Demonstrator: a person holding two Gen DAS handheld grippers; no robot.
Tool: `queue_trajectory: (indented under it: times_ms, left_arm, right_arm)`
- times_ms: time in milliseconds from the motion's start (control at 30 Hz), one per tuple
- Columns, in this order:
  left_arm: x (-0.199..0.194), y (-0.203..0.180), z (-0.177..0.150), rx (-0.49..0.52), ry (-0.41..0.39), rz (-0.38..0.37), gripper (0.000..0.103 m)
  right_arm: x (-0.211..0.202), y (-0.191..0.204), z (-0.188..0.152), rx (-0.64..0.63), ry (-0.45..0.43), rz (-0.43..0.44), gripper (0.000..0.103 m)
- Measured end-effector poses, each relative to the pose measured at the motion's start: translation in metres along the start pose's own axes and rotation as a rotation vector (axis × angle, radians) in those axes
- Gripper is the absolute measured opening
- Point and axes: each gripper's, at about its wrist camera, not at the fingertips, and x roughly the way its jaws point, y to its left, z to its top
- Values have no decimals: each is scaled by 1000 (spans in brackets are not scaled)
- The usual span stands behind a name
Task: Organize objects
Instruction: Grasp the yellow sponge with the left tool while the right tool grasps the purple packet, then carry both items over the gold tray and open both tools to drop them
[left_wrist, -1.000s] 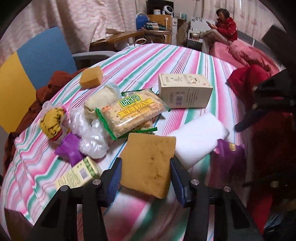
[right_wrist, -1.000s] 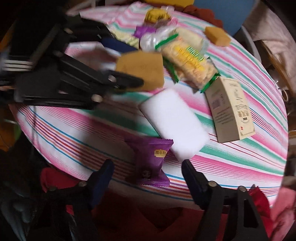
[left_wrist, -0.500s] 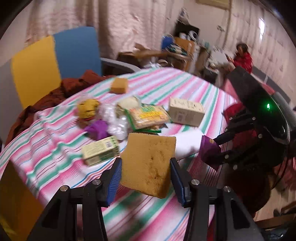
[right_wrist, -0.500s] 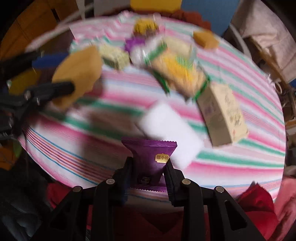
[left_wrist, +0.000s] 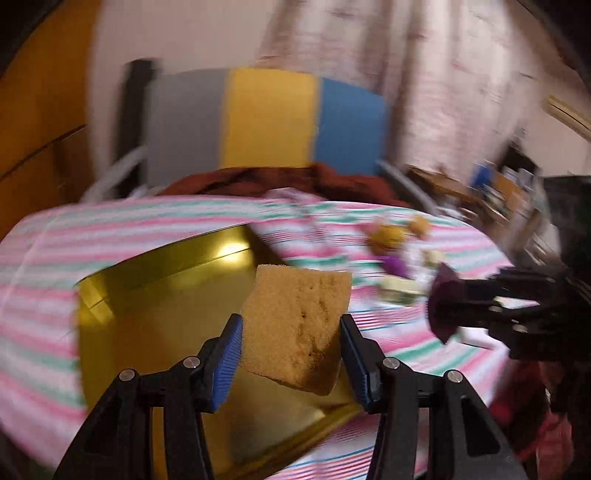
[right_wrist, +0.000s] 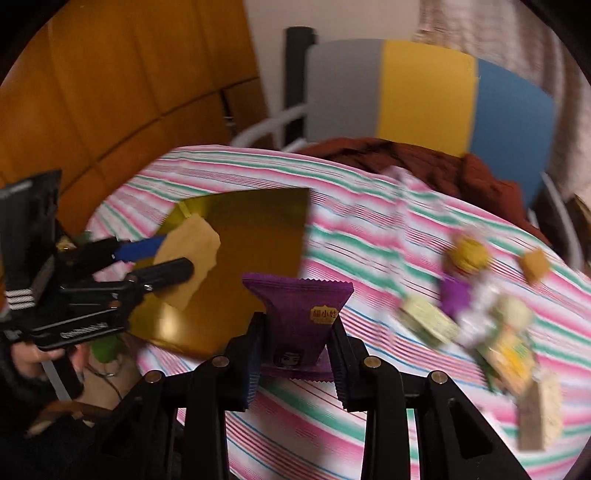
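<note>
The left gripper has its blue-padded jaws clamped on the two side edges of a tan sponge, which hangs in the air above a shallow gold tray. The sponge looks light and soft; it bulges slightly between the pads, so a hold across its middle seems safest and a hard squeeze would only deform it. The right gripper, just beside the gold tray, has its jaws closed on the lower half of a purple snack packet, held upright above the striped cloth of the worktop. The packet appears thin, crinkly and likely slippery, so gripping it low across the sealed width suits it. Farther from the gold tray, across the worktop, lies a blurred cluster of other snacks and a small tan block. Beyond the gold tray stands a grey, yellow and blue chair back.
</note>
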Motion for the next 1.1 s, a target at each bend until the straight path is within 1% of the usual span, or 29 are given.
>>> queue_trajectory:
  times_ms: [33,67,133,167,200,233,300,367,433,500,567,600,633,667,767,833,900,933,1033,1100]
  left_arm:
    - [-1,10,-3,-25,2,26,53]
    - [-3,28,-8,-73,10,75,54]
    - [-7,49,-16,-126,19,134,57]
    - [-9,57,-20,-147,17,168,58]
    - [-12,66,-26,-172,15,211,59]
    - [-15,72,-30,-188,15,233,60]
    - [-21,86,-40,-225,17,272,62]
    - [-25,93,-47,-243,16,298,62]
    - [-27,95,-50,-248,12,326,63]
    - [-29,97,-53,-241,9,353,65]
    - [-28,98,-53,-235,14,371,73]
    - [-27,97,-53,-228,19,377,82]
    - [-25,94,-52,-225,18,379,84]
    - [-26,94,-52,-224,13,380,85]
    - [-32,87,-52,-217,8,384,85]
    - [-34,83,-47,-213,-1,388,85]
    - [-37,79,-44,-205,-16,402,85]
    - [-38,77,-43,-199,-21,406,84]
    - [-43,70,-39,-183,-45,415,84]
    - [-45,65,-38,-162,-58,441,84]
  right_arm:
    - [7,9,3,-9,3,26,36]
    - [19,22,8,-22,10,52,38]
    - [36,41,13,-35,21,103,58]
    - [42,53,15,-45,16,126,62]
    - [47,57,15,-50,9,136,71]
    - [49,65,16,-54,-4,144,80]
    - [55,71,16,-45,-38,130,88]
    - [56,78,17,-49,-69,97,89]
    - [57,81,15,-61,-72,95,92]
    - [60,82,14,-48,-68,89,92]
    - [61,80,11,-27,-79,68,92]
    - [59,77,10,-10,-97,52,92]
    - [53,74,8,4,-120,39,92]
    - [48,72,6,16,-158,15,92]
    - [34,73,0,12,-230,-63,92]
    - [32,73,-1,12,-249,-85,92]
    - [34,70,-2,17,-233,-88,92]
    - [37,68,-4,30,-215,-72,92]
    - [41,62,-9,58,-196,-45,92]
    - [43,63,-13,58,-198,-69,92]
